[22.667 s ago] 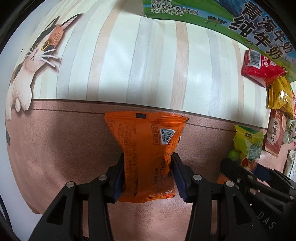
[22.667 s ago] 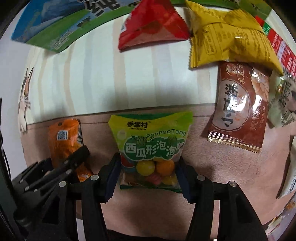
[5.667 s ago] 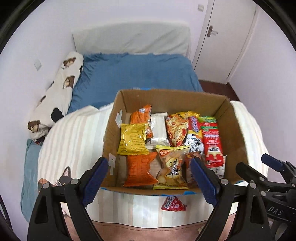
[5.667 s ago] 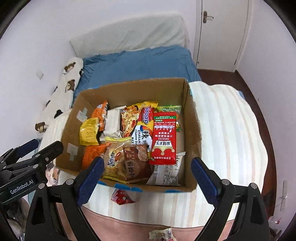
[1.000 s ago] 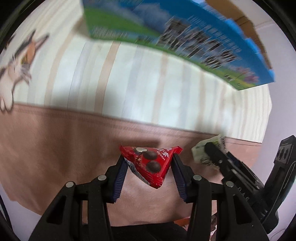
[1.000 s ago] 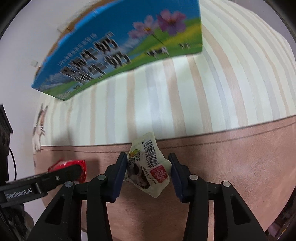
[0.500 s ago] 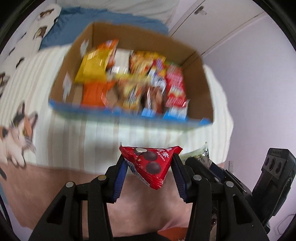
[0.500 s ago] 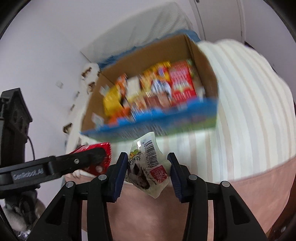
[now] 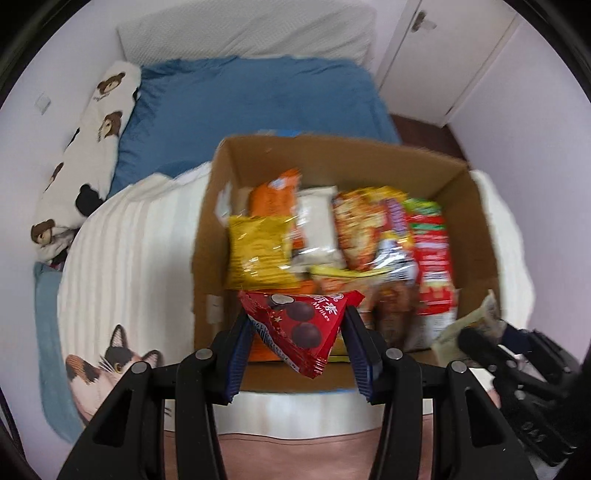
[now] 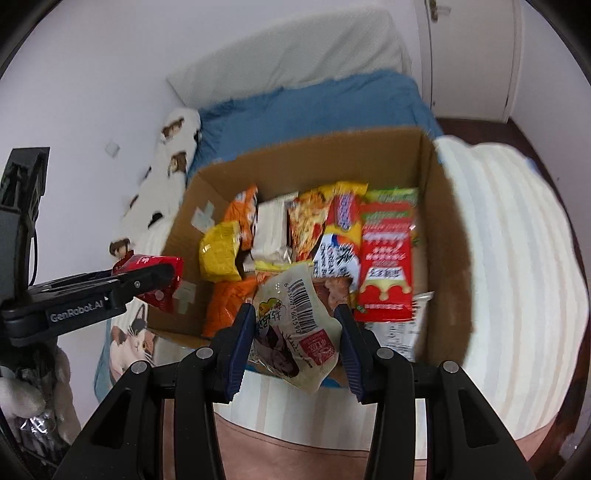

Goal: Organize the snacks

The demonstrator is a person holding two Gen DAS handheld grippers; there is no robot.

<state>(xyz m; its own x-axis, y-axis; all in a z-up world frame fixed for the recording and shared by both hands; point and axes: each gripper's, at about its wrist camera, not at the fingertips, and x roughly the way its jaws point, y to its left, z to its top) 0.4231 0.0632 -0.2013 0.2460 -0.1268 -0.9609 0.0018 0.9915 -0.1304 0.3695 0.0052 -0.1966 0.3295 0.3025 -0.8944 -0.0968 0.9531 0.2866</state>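
Note:
My left gripper [image 9: 297,338] is shut on a red triangular chocolate-ball packet [image 9: 299,325], held in the air over the near wall of an open cardboard box [image 9: 369,155]. My right gripper [image 10: 297,336] is shut on a white snack packet with a barcode [image 10: 295,325], also above the box's near edge [image 10: 184,229]. The box holds several snack packs: a yellow bag [image 9: 258,251], an orange one [image 9: 273,192], a red pack [image 10: 386,273]. In the right wrist view the left gripper [image 10: 159,277] with its red packet [image 10: 151,260] shows at the left.
The box stands on a cream striped blanket [image 9: 129,258] with a cat print [image 9: 110,365] and a pink band [image 9: 295,454]. Behind lie a blue sheet [image 9: 240,103], a bear-print pillow [image 9: 85,158] and a white pillow [image 9: 243,33]. A door [image 10: 472,55] is at the back right.
Both grippers have risen from the blanket with their packets and tilted up. The view has gone from the box's printed side to its open top and contents.

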